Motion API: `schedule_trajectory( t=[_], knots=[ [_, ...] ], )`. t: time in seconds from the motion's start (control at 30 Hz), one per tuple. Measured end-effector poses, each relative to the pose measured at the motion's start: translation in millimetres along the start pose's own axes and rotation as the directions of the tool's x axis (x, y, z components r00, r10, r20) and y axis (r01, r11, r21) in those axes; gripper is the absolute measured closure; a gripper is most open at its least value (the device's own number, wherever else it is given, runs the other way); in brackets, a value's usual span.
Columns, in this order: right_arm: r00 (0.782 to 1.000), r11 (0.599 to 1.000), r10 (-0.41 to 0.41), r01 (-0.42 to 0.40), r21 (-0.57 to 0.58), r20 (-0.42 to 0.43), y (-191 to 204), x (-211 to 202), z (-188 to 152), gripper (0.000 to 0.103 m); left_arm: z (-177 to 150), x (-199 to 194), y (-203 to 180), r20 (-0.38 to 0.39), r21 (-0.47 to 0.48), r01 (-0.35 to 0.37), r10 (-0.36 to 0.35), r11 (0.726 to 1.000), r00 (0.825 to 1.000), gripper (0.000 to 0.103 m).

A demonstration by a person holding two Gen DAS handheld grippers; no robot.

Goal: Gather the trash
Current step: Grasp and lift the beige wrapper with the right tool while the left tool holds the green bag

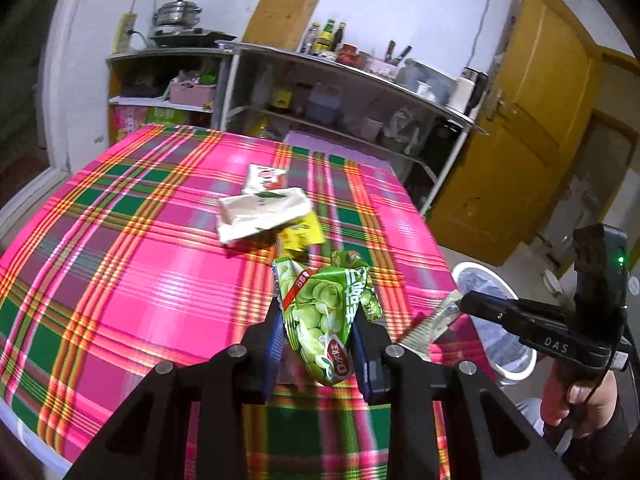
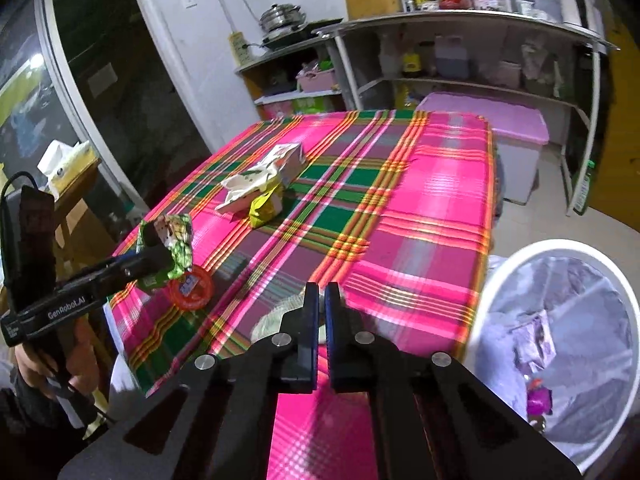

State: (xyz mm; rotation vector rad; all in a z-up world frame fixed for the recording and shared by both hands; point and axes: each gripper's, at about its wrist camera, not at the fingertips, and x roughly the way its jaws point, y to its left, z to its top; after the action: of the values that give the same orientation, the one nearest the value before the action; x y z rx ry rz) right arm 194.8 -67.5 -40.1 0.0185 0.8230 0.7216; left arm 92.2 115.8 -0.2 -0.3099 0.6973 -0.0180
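A: Biggest first. Table with pink-green plaid cloth (image 1: 120, 264) fills both views. Shelving unit (image 1: 360, 92) against the far wall, yellow door (image 1: 532, 120) to its right in the left wrist view.

B: Bin?

A: White trash bin (image 2: 624, 300) with a clear liner, on the floor just off the table's near right corner. A purple wrapper (image 2: 534, 344) and some smaller scraps lie inside.

B: Left gripper?

A: Left gripper (image 1: 316, 340) is clamped partway closed on a green snack bag (image 1: 324, 316). Bag stands upright between the pads, crumpled top sticking above the fingertips, lifted off the cloth.

B: Right one?

A: Right gripper (image 2: 322, 300) has its jaws drawn together, only a thin slit between them. A flat silver wrapper (image 1: 436, 320) is pinched at its tips, clear in the left wrist view, near the bin rim. In its own view only a pale edge of something shows by the fingers.

B: What's left on the table?

A: Mid-table cluster: white crumpled carton (image 1: 260, 216), yellow packet (image 1: 300, 236) touching it on the near side, small white-red packet (image 1: 264, 178) behind. Orange round lid (image 2: 190, 290) flat on the cloth near the left edge, below the held bag.

B: Hands?

A: One hand (image 1: 576, 400) gripping the right handle, another hand (image 2: 52, 364) on the left handle.
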Motion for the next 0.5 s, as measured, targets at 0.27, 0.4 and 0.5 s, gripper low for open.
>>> schedule_trajectory(
  t=[0.27, 0.4, 0.5],
  knots=[
    [1.0, 1.0, 0.014, -0.014, -0.012, 0.007, -9.3, -18.1, -9.9, 0.1, -4.2, -0.1, -28.6, -0.01, 0.045, 0.042, -0.042, 0.998, 0.999, 0.073],
    [1.0, 0.997, 0.02, -0.02, -0.077, 0.001, -7.8, -11.2, -14.7, 0.058, -5.8, -1.4, -33.6, -0.012, 0.051, 0.046, -0.045, 0.998, 0.999, 0.073],
    [0.999, 0.992, 0.022, -0.026, -0.122, -0.037, -8.3, 0.4, -18.4, 0.046, -6.0, -1.4, -33.7, -0.011, 0.051, 0.044, -0.043, 0.998, 0.999, 0.073]
  ],
)
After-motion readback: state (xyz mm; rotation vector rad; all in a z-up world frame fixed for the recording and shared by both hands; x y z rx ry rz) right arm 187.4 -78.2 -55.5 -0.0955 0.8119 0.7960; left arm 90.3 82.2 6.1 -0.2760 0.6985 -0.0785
